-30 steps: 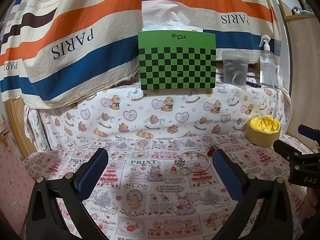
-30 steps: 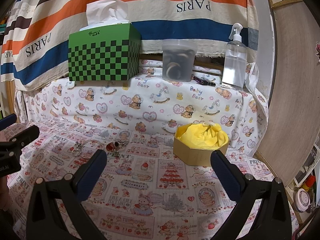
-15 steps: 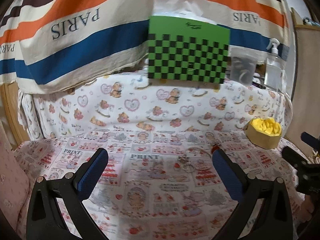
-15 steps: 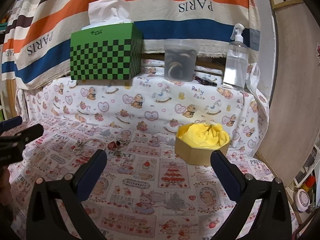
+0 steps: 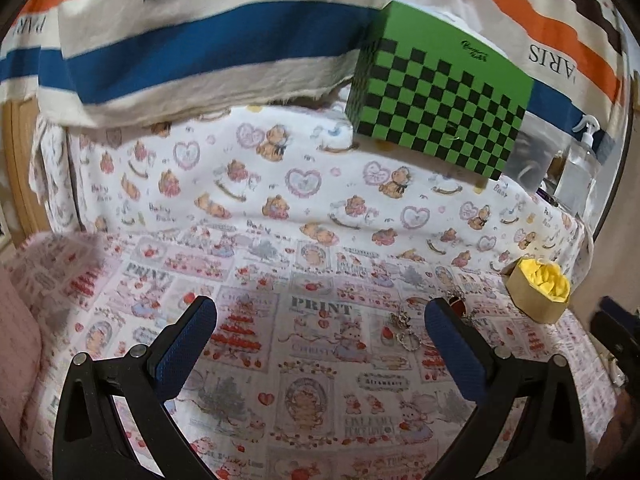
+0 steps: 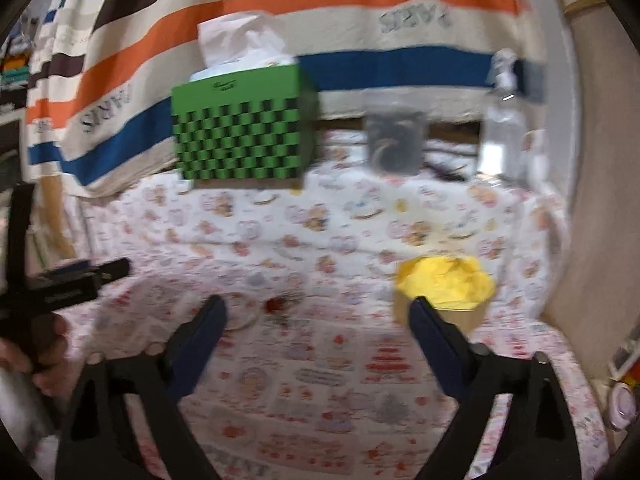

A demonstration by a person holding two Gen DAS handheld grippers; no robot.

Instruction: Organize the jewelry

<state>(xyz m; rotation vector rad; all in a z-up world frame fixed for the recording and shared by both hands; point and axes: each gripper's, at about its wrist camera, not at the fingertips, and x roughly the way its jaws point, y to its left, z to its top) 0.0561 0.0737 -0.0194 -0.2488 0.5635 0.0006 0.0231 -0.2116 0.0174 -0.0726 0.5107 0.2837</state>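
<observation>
Both views have swung since a second ago: the left camera now tilts so the green checkered tissue box [image 5: 436, 96] sits high toward the right, and the right camera's picture has gone blurry with motion. The left tongs [image 5: 320, 330] stand wide apart with nothing between their blue pads, hanging over the printed cloth of the table [image 5: 280, 360]. The right tongs [image 6: 316, 330] are also spread wide and hold nothing.

The jewelry [image 5: 408, 330] lies on the cloth just inside the right pad of the left tongs: a small cluster of silvery pieces, with a thin ring-shaped loop and a tangled charm, and beside it a dark red stone or bead [image 5: 456, 302] partly hidden behind the pad. In the right view the same pieces show only as a pale loop and a red smear [image 6: 276, 304] between the tongs, toward the left pad.

A tan box lined with yellow paper [image 5: 540, 292] stands near the table's right edge, apart from the jewelry. Behind, on the raised ledge, sit a clear cup [image 6: 394, 142] and a spray bottle [image 6: 502, 120].
</observation>
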